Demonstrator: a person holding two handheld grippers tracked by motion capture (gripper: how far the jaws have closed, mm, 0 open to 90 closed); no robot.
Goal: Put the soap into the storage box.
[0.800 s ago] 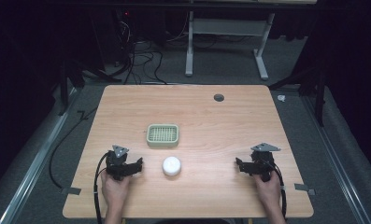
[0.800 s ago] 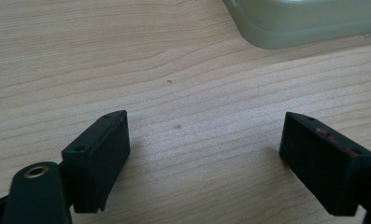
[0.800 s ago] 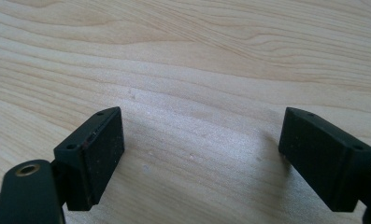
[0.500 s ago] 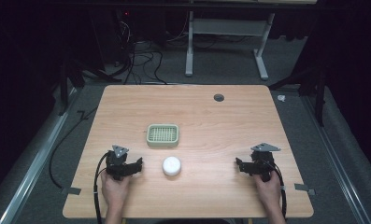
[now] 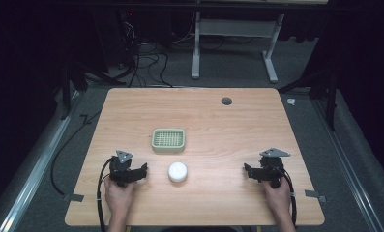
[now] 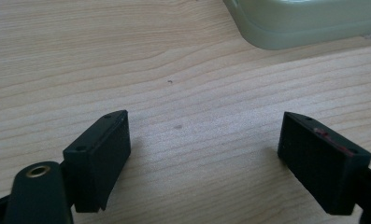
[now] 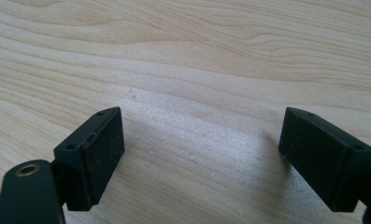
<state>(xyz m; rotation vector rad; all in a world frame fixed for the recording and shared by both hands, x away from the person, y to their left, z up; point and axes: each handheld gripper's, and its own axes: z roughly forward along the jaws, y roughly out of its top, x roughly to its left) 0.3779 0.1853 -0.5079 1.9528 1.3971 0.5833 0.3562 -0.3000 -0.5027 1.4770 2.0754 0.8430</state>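
A pale green slatted tray [image 5: 168,139] lies at the middle of the wooden table [image 5: 204,116]. Just in front of it rests a small white round object [image 5: 177,171]. My left gripper [image 5: 140,170] rests on the table to the left of the white object, held by a hand, its jaws wide apart and empty. In the left gripper view the gripper [image 6: 204,140] is open over bare wood, with a corner of the green tray [image 6: 304,23] at the top right. My right gripper [image 5: 249,170] sits near the front right, open and empty; the right gripper view shows it [image 7: 202,140] above bare wood.
A dark round grommet [image 5: 226,101] is set in the table's far right part. Cables [image 5: 141,63] and a white desk frame [image 5: 233,43] stand on the floor behind the table. Grey tape marks [image 5: 315,195] sit at the front corners.
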